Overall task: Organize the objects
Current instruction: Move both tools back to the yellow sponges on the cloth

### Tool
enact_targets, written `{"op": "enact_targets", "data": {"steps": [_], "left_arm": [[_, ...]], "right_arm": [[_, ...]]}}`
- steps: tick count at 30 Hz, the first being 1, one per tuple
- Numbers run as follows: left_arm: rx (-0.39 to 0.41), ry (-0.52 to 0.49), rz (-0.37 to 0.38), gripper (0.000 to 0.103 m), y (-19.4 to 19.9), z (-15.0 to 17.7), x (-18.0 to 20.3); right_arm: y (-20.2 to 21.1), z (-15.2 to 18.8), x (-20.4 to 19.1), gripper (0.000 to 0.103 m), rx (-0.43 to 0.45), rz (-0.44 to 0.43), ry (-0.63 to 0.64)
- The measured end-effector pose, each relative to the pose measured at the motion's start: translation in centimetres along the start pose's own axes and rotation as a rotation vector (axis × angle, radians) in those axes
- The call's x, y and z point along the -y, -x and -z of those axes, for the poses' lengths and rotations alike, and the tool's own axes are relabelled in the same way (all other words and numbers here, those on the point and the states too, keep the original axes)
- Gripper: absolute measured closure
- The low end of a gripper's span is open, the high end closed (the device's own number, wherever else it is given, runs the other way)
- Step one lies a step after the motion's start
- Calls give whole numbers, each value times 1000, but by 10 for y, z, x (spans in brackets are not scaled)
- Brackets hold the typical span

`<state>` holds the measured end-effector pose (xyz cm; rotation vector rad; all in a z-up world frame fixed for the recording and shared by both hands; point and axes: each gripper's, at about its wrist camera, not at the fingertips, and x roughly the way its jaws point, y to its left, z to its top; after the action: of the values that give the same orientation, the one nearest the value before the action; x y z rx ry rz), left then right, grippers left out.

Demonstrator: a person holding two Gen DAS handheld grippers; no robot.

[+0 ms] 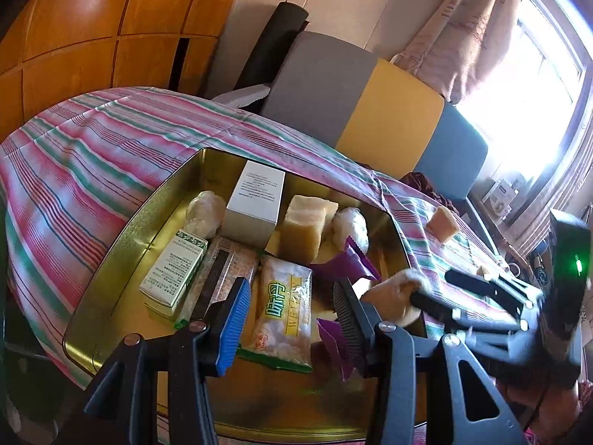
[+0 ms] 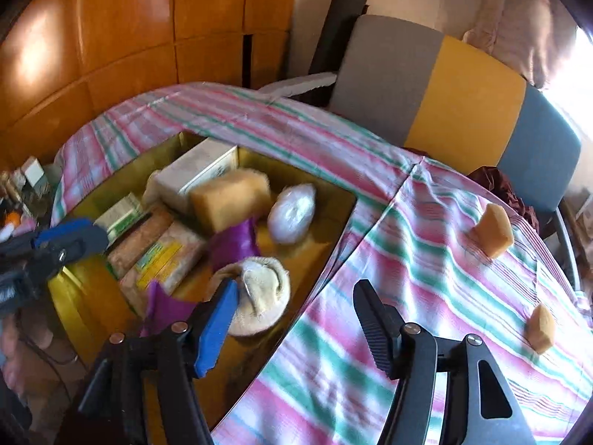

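A gold tin tray (image 1: 111, 289) on the striped cloth holds a white box (image 1: 255, 200), a tan block (image 1: 304, 226), wrapped white lumps, a green-and-white carton (image 1: 174, 274), purple wrappers and a snack packet (image 1: 285, 304). My left gripper (image 1: 291, 319) hovers open over the packet, its pads clear of it. My right gripper (image 2: 296, 326) stands open at the tray's (image 2: 315, 180) right edge. A cream rolled cloth (image 2: 259, 296) lies just inside that edge, beside the blue pad and free of both pads. Two tan blocks (image 2: 491, 230) (image 2: 541, 328) sit on the cloth to the right.
The striped tablecloth (image 2: 370, 352) covers a round table. A chair (image 2: 463, 96) with a grey, yellow and blue back stands behind it. Wooden cupboard doors (image 2: 129, 37) fill the back left. A bright window (image 1: 537, 74) and curtain are at the right.
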<state>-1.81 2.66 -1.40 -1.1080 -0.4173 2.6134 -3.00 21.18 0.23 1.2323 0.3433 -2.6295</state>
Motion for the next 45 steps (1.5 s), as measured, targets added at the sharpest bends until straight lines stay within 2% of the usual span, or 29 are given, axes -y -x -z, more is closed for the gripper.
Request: {"op": "enact_targets", "data": {"steps": [4,8,10,12,15,20,24,35,45], "left_arm": [[0,3,1,56,1,1,0],[1,0,3,56,2,2,2],[3,-5,4,56,4,2,4],[5,-14,5,56,5,4,7],[1,-26,8,56,6,6,11],[-22,-45,32,56,1,11,25],[-37,-97,76,56,0,16,45],[-85,-229,146,56,-1,32,104],[-153,-357,217,56,-14,52,165]], "right_arm": [[-3,17,-18,33,-66,60,90],[-8,18,-6,32,-32,113,40],[-8,14,10,32,-6,100,-54],[1,12,28,31,39,35,-164],[14,15,48,29,80,-13,-254],[22,34,83,28,43,26,-307],[22,56,112,28,5,45,-370],[13,117,187,27,-118,168,-472],[12,142,266,26,-100,283,-623]]}}
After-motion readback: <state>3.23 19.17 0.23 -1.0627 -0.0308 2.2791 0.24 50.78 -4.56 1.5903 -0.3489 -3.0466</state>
